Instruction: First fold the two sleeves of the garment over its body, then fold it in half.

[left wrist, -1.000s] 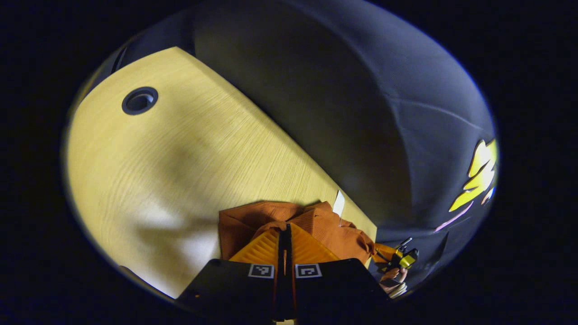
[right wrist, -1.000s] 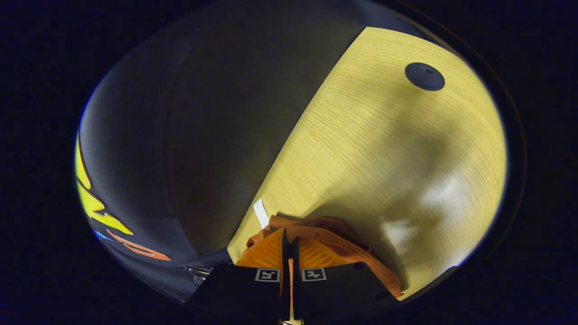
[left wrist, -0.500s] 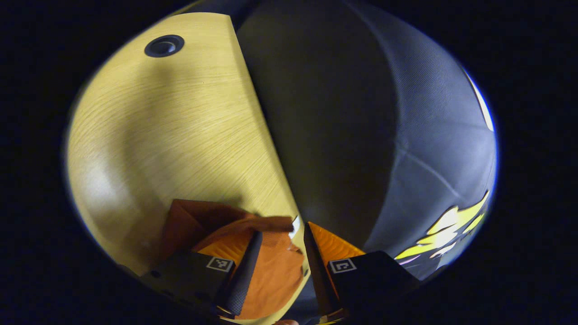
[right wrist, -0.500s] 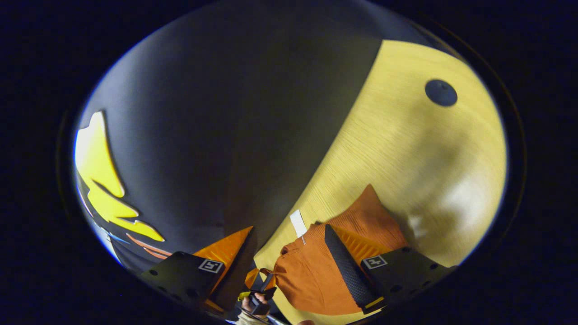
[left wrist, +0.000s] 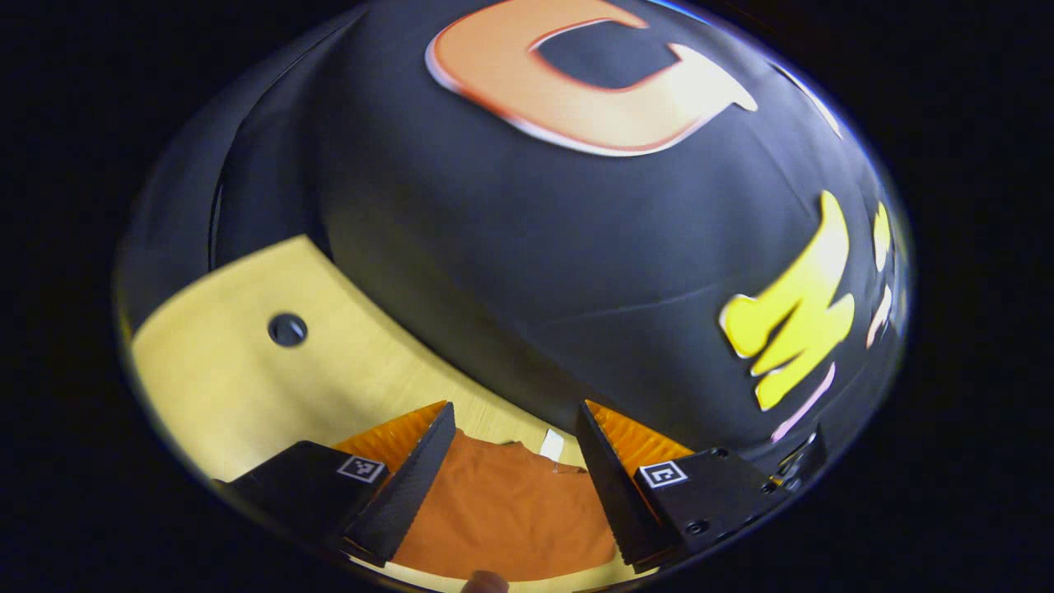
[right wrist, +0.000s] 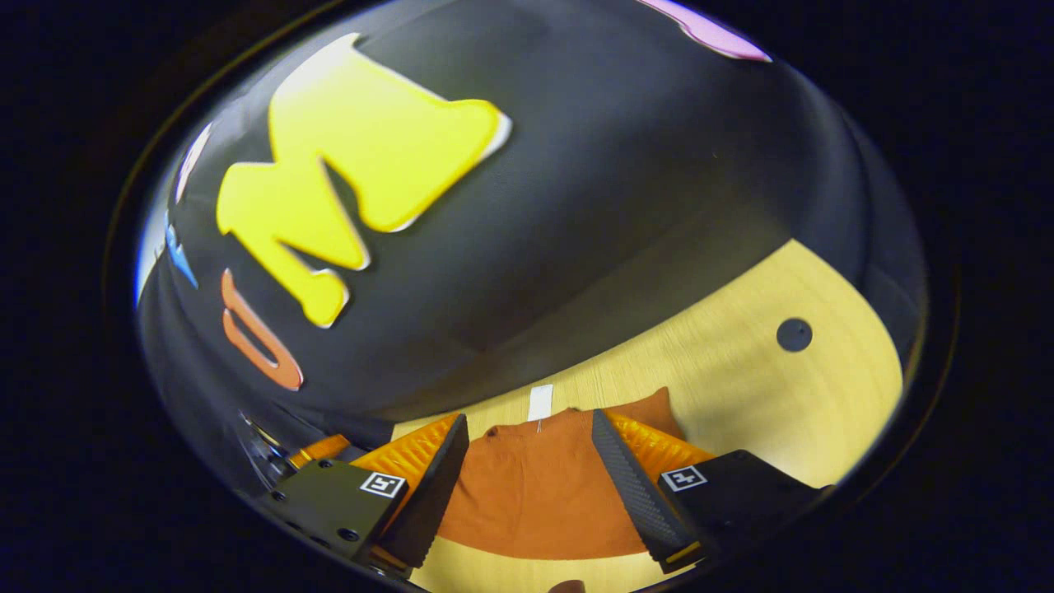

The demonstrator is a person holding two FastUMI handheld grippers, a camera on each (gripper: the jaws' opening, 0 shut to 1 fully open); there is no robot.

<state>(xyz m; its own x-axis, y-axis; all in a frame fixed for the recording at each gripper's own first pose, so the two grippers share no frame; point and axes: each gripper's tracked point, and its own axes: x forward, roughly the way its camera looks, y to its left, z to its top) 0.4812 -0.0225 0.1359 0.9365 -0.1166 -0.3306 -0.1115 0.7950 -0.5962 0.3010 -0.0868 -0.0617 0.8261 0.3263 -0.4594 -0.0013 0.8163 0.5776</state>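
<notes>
The orange garment [left wrist: 502,511] lies folded flat on the light wooden table [left wrist: 214,379], a white tag [left wrist: 551,445] poking out at its far edge. In the left gripper view my left gripper [left wrist: 512,412] stands open above it, nothing between its fingers. From the right gripper view the same orange garment [right wrist: 535,486] shows with its white tag [right wrist: 540,402] toward the wall. My right gripper [right wrist: 527,424] is open over it and holds nothing. In that view's lower left, part of the other gripper [right wrist: 317,449] shows.
A round dark grommet [left wrist: 287,329] is set in the tabletop to the left of the garment, and the grommet [right wrist: 794,334] on the other side shows in the right gripper view. The black cloth wall [left wrist: 576,247] rises just behind the table's far edge.
Both grippers went from shut on the garment to open, letting the cloth drop flat. They have since lifted and tilted up, so the wall takes up more of each view.
</notes>
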